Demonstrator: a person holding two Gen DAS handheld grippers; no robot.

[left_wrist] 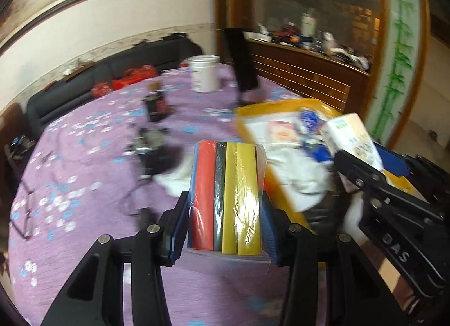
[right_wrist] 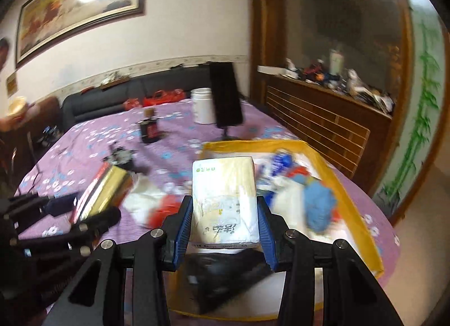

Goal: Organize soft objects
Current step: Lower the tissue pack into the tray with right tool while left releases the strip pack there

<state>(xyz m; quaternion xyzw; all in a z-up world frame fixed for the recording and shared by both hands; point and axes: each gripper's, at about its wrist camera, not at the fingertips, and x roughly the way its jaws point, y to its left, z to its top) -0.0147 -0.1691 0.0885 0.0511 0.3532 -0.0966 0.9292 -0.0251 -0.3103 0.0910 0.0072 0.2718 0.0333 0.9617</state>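
My left gripper [left_wrist: 222,230] is shut on a clear-wrapped pack of red, black and yellow sponges [left_wrist: 227,196], held above the purple flowered tablecloth [left_wrist: 84,185]. My right gripper [right_wrist: 223,230] is shut on a cream tissue pack [right_wrist: 225,199], held above the yellow-rimmed tray [right_wrist: 346,182]. In the left wrist view the tissue pack [left_wrist: 351,140] and right gripper [left_wrist: 391,194] show at the right, over the tray [left_wrist: 284,185]. In the right wrist view the sponge pack [right_wrist: 104,191] and left gripper show at the left. The tray holds blue cloth [right_wrist: 319,208] and white soft items.
On the table stand a white jar [left_wrist: 205,77], a black upright stand [left_wrist: 243,61], a dark bottle [left_wrist: 156,104] and small black gear [left_wrist: 152,143]. White and red soft items [right_wrist: 152,205] lie left of the tray. A dark sofa [left_wrist: 112,73] and wooden cabinet [left_wrist: 303,73] lie behind.
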